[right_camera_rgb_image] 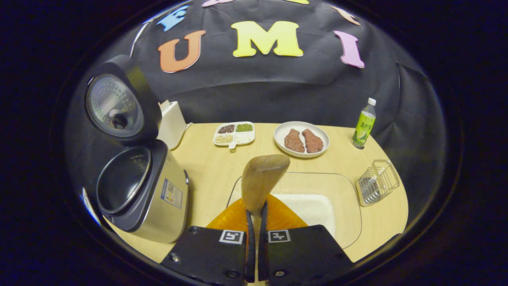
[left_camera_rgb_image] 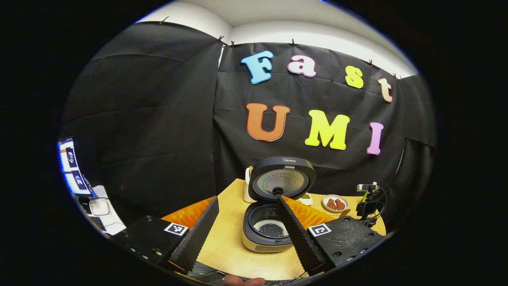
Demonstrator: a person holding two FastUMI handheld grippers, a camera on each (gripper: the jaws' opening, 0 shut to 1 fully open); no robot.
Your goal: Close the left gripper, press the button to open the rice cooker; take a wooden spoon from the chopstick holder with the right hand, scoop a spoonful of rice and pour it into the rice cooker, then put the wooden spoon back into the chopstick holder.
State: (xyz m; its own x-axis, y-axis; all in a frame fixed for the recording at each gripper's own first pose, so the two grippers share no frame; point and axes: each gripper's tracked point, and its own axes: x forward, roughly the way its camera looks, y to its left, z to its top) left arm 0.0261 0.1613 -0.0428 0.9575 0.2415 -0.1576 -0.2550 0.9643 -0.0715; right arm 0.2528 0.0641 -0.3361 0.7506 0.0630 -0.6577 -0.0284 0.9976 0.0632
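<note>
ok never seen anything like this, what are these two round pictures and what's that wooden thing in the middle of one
Each picture comes from a fisheye camera riding on a hand-held two-finger gripper. In the left gripper view, the left gripper is open, facing the rice cooker, whose lid stands raised, some rice inside. In the right gripper view, the right gripper clamps a wooden spoon above a glass dish of rice. The table also holds a plate of meat, a divided tray, a bottle and a wire rack.

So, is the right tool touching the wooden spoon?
Touching. In the right gripper view, the right tool has both fingers pressed on the wooden spoon handle, with no gap.
</note>
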